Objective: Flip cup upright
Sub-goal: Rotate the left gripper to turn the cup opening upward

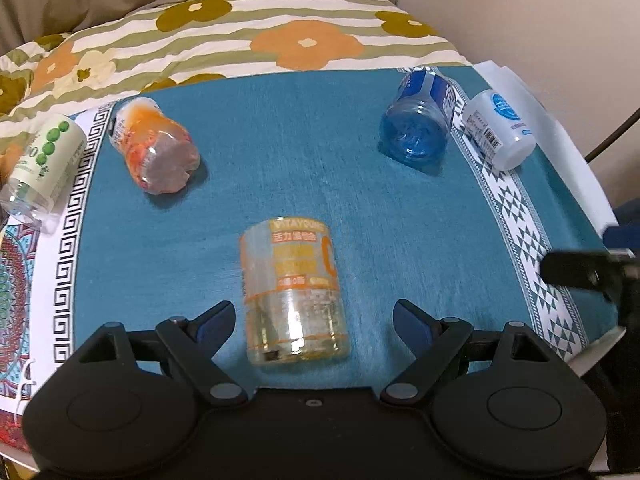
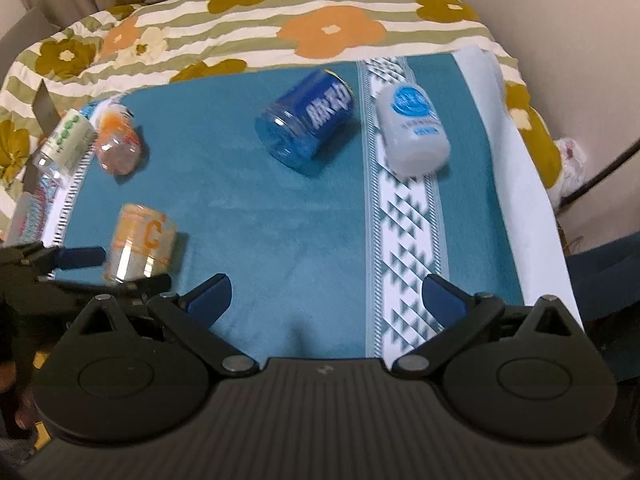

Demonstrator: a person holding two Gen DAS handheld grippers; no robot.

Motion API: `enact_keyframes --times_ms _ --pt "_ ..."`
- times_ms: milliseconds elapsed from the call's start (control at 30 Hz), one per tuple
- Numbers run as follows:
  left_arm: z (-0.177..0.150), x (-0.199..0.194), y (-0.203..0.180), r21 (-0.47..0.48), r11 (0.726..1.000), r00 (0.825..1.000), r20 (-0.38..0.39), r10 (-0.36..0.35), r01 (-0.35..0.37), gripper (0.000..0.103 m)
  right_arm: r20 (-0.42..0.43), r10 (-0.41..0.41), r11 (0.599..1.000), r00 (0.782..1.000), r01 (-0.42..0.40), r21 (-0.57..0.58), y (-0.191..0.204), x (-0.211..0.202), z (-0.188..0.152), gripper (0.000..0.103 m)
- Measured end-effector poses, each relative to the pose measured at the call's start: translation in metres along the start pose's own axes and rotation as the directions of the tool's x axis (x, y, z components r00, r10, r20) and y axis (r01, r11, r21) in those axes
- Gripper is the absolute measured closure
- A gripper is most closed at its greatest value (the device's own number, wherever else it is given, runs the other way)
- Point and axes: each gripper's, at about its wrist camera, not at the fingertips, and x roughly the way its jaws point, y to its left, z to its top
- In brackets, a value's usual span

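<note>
A clear cup with an orange and yellow label lies on its side on the teal cloth. My left gripper is open, with its fingers on either side of the cup's near end and apart from it. The same cup shows at the left of the right wrist view, with the left gripper's fingers around it. My right gripper is open and empty over the cloth, to the right of the cup.
Other cups lie on their sides: a blue one, a white one with a blue label, an orange one, and a green-dotted one. A flowered blanket lies behind.
</note>
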Motion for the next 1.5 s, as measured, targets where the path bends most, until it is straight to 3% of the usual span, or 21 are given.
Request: enact_keyframes --times_ms 67,133,267,467,633,833,933,1000,1333,1400,1500 --pt "-0.002 -0.011 0.006 -0.005 1.0 1.0 0.009 -0.005 0.005 0.012 -0.008 0.029 0.999 1.0 -0.03 -0.017 0.008 -0.002 0.011 0.0" --pt "-0.005 -0.023 0.014 -0.021 1.0 1.0 0.024 0.0 0.001 0.001 -0.033 0.079 0.997 0.996 -0.08 -0.02 0.02 0.0 0.024 0.0" --pt "-0.014 -0.042 0.037 -0.068 0.997 0.999 0.038 0.028 -0.025 0.0 -0.094 0.195 0.981 0.976 -0.195 0.01 0.043 0.015 0.046 0.0" --pt "-0.033 -0.056 0.075 -0.126 0.992 0.999 0.031 0.022 -0.018 0.0 -0.208 0.286 0.958 0.935 -0.274 0.086 0.081 0.062 0.064 0.0" --pt "-0.046 -0.06 0.101 -0.159 0.986 0.998 0.025 0.051 -0.046 0.0 -0.271 0.287 0.957 0.919 -0.261 0.128 0.099 0.094 0.069 0.003" --pt "-0.055 -0.059 0.127 -0.221 0.975 0.999 0.012 0.029 -0.026 0.0 -0.307 0.299 0.948 0.904 -0.246 0.2 0.103 0.114 0.069 0.013" --pt "-0.057 -0.06 0.136 -0.232 0.972 1.0 0.012 0.025 -0.021 0.0 -0.317 0.296 0.947 0.901 -0.235 0.219 0.103 0.12 0.068 0.019" --pt "-0.058 -0.06 0.14 -0.235 0.972 1.0 0.012 0.024 -0.021 0.0 -0.323 0.299 0.945 0.898 -0.232 0.231 0.103 0.123 0.067 0.029" --pt "-0.054 -0.063 0.145 -0.236 0.972 1.0 0.018 0.017 -0.013 0.0 -0.286 0.34 0.927 0.896 -0.268 0.264 0.097 0.111 0.063 0.033" --pt "-0.052 -0.067 0.146 -0.235 0.972 0.999 0.027 0.022 -0.015 0.0 -0.237 0.359 0.918 0.903 -0.296 0.264 0.095 0.095 0.064 0.033" --pt "-0.05 -0.072 0.148 -0.235 0.972 0.999 0.044 0.027 -0.016 0.0 -0.084 0.342 0.922 0.936 -0.316 0.224 0.091 0.06 0.06 0.033"
